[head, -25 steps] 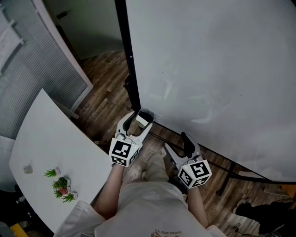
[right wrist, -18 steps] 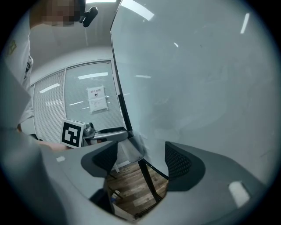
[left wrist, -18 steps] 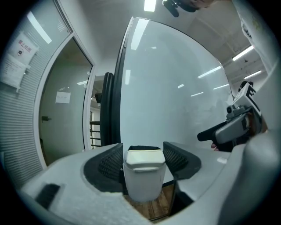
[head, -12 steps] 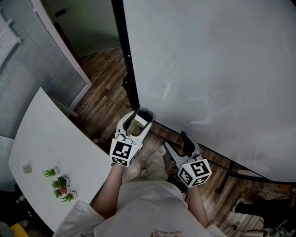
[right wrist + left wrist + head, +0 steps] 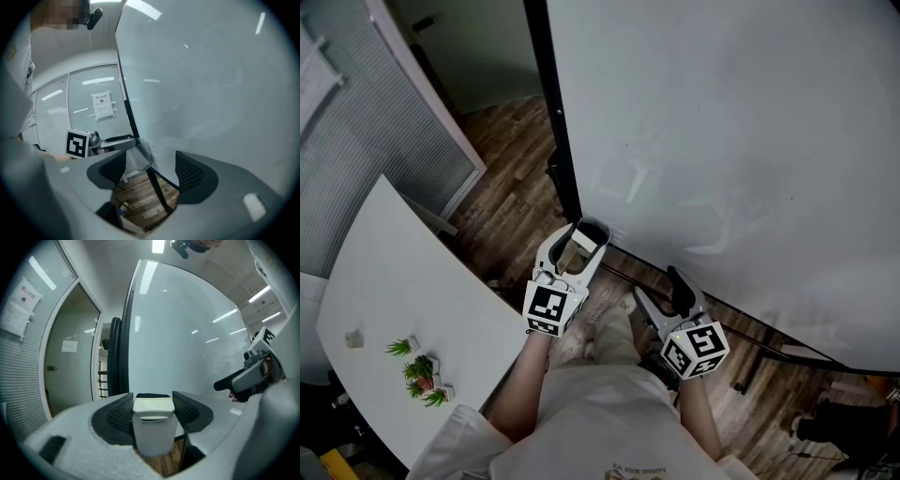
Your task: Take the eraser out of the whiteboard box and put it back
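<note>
Left gripper [image 5: 584,236]: jaws have just been closing, and the pads clamp a white eraser [image 5: 152,426] that stands upright between them. In the head view the eraser sits about 7 o'clock of centre, close to the whiteboard [image 5: 722,141] at its lower corner. Right gripper [image 5: 662,292]: at 4 o'clock from the left one, jaws wide, nothing between them. White table [image 5: 403,291] at 8 o'clock.

We wear a pale beige short-sleeved shirt [image 5: 591,412] with small print on the chest. Our left tongs [image 5: 585,236] and right tongs [image 5: 659,289] are light grey with black ribbed pads [image 5: 121,413], each backed by a black-and-white marker cube [image 5: 548,309].
</note>
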### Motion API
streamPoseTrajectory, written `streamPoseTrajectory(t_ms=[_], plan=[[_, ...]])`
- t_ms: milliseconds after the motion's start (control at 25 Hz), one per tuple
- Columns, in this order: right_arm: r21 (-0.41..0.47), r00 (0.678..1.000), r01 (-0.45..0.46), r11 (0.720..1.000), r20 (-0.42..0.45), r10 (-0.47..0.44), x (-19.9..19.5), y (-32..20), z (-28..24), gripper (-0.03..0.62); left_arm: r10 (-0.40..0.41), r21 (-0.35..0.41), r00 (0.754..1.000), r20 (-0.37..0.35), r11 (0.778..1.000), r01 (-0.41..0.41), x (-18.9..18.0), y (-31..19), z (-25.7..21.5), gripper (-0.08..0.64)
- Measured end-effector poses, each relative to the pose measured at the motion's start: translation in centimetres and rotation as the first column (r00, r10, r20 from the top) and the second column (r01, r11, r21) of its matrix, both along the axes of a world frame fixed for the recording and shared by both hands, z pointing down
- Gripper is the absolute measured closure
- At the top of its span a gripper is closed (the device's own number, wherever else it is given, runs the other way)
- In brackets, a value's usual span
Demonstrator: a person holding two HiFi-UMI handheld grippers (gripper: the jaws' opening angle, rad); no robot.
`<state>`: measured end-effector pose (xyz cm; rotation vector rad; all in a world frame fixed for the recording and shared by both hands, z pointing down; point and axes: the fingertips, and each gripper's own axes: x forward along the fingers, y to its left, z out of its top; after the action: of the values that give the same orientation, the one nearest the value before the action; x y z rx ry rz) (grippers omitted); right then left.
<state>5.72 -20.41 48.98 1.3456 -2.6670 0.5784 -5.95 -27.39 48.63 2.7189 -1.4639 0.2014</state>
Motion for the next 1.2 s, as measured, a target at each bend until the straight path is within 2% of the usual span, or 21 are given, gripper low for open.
streamPoseTrajectory(t_ms=[560,1200], plan=[[0.008,1.0,-0.014,1.0,0.012,0.014,1.3,0.6,-0.4,0.264,-0.053,0.007,0.998,-0.019,0.999,0.053,-0.1,-0.1,-0.1,0.307],[0.022,1.0,-0.016,1.0,0.023,0.015,1.3,1.0,-0.9,0.267,-0.048,0.023,0.999,0.001,0.999,0.048,-0.2,0.5,-1.2,0.304]])
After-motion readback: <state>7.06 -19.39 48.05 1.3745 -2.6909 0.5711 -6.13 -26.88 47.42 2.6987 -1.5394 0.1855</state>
